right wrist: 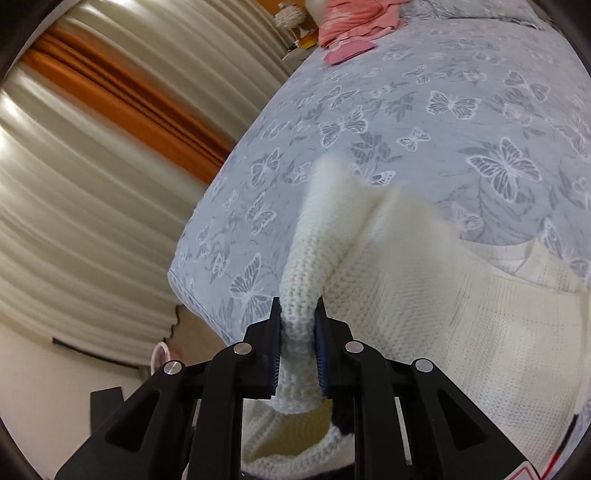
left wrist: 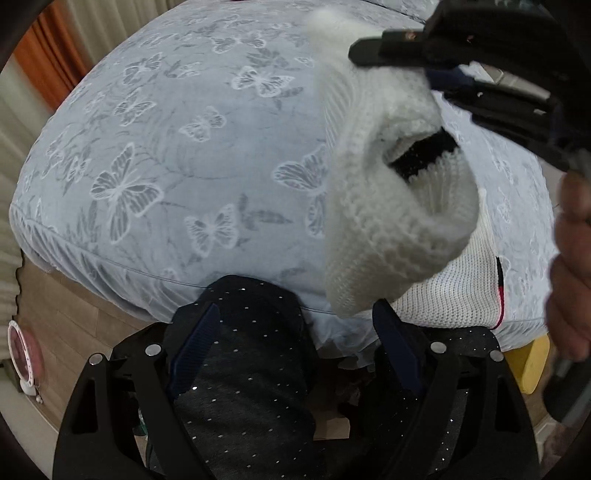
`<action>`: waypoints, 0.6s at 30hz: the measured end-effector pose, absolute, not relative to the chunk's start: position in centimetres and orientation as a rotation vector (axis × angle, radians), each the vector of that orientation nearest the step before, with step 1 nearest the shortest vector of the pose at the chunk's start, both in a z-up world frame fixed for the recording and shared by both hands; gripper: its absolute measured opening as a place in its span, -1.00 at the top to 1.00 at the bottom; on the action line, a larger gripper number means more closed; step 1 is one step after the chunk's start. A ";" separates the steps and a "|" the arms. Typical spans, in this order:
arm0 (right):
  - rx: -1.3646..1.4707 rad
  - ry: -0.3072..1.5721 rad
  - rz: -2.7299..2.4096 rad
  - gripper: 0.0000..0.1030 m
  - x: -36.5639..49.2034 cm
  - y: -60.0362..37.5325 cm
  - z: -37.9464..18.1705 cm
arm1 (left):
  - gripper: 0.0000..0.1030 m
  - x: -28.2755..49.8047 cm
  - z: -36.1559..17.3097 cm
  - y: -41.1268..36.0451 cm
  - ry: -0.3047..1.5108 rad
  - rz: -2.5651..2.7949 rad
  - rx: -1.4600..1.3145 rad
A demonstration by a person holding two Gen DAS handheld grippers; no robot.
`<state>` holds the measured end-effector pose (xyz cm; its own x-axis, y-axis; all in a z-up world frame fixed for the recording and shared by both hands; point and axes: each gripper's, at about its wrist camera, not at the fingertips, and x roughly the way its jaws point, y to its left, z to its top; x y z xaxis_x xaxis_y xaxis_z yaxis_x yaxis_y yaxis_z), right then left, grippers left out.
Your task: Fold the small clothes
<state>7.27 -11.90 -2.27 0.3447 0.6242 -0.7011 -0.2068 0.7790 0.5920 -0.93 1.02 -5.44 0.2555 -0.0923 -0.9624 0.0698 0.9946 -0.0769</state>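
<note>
A small white knitted sweater (right wrist: pixel 461 325) lies at the near edge of the bed, with a red and black trim line (left wrist: pixel 499 291) on one side. My right gripper (right wrist: pixel 299 317) is shut on the sweater's sleeve (right wrist: pixel 306 258) and holds it lifted off the bed. In the left wrist view the same sleeve (left wrist: pixel 384 206) hangs with its cuff open toward the camera, pinched by the right gripper (left wrist: pixel 424 66) at the upper right. My left gripper (left wrist: pixel 295 325) is open and empty, low at the bed's edge, just left of the hanging cuff.
The bed (left wrist: pixel 184 147) has a blue-grey cover with white butterflies. Pink clothes (right wrist: pixel 354 22) lie at its far end. Cream and orange curtains (right wrist: pixel 110 147) hang at the left. Dark sparkly trousers (left wrist: pixel 243 369) are below the left gripper. A pink and white object (left wrist: pixel 22 354) stands on the wooden floor.
</note>
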 end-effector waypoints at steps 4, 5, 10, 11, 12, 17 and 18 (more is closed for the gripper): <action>0.562 1.044 0.374 0.71 3.9 -22.7 -3.3 | -0.65 -0.8 -4.8 1.7 1.289 -0.125 -0.034; 0.579 1.049 0.317 0.71 2.8 -25.1 -3.8 | -0.65 -0.6 -5.0 1.5 1.292 -0.136 -0.037; 0.581 1.250 -0.041 0.63 -2.6 -37.4 -13.2 | -0.65 0.6 -6.9 -1.5 1.330 -0.196 -0.019; 0.625 1.264 -0.080 0.60 -3.7 -38.9 -14.6 | -0.65 0.8 -7.2 -2.1 1.340 -0.205 -0.019; 0.710 1.217 -0.074 0.59 -4.7 -39.9 -14.4 | -0.65 0.9 -7.4 -2.9 1.350 -0.219 -0.024; 0.688 1.089 -0.005 0.49 -6.9 -38.4 -9.5 | -0.66 1.1 -6.9 -6.1 1.337 -0.282 0.000; 0.682 1.095 0.010 0.43 -7.0 -38.0 -9.5 | -0.66 1.1 -7.0 -6.6 1.338 -0.290 0.012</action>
<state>-6.96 -38.05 -9.47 0.4792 0.3314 -0.8128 0.3172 0.7980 0.5124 1.12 -6.62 -7.05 0.2003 -0.2010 -0.9589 0.2145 0.9640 -0.1573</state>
